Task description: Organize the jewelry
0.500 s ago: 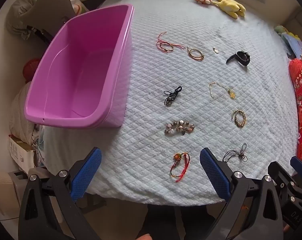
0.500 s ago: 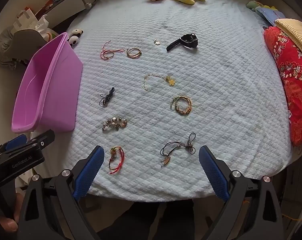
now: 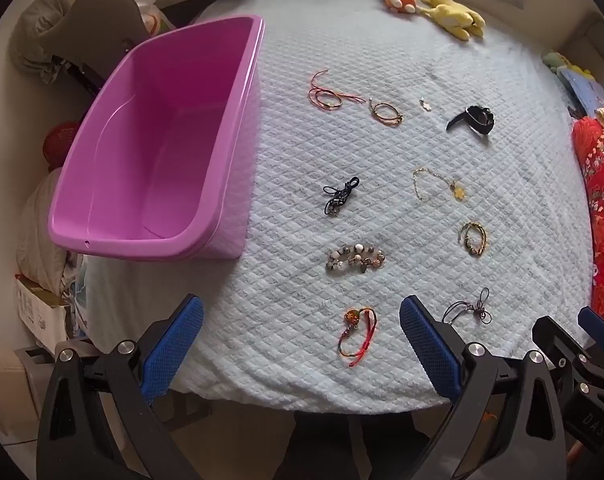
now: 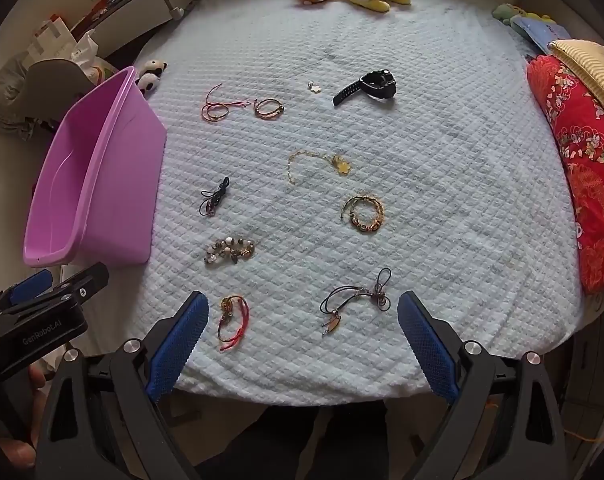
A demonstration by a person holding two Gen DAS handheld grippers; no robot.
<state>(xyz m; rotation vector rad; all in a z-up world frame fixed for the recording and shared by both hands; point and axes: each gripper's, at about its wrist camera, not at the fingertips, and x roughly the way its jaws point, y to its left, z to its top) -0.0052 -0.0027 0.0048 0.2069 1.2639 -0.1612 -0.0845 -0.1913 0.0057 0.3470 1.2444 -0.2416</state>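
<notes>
Starting nearest, lower the wide-open, empty left tongs (image 3: 301,342) squarely over the red cord bracelet (image 3: 357,336) on the quilted bed (image 3: 501,240); right tongs (image 4: 303,338) gape empty too; purple plastic tub (image 3: 158,152) waits left.

glossy plastic tub (image 3: 158,152), quilted cloth bedspread (image 3: 381,40)

Both grippers (image 3: 302,344) (image 4: 302,340) have black plastic arms, silver screws and textured blue pads (image 4: 178,344); one body seemingly reads "GenRobot.AI".
</notes>
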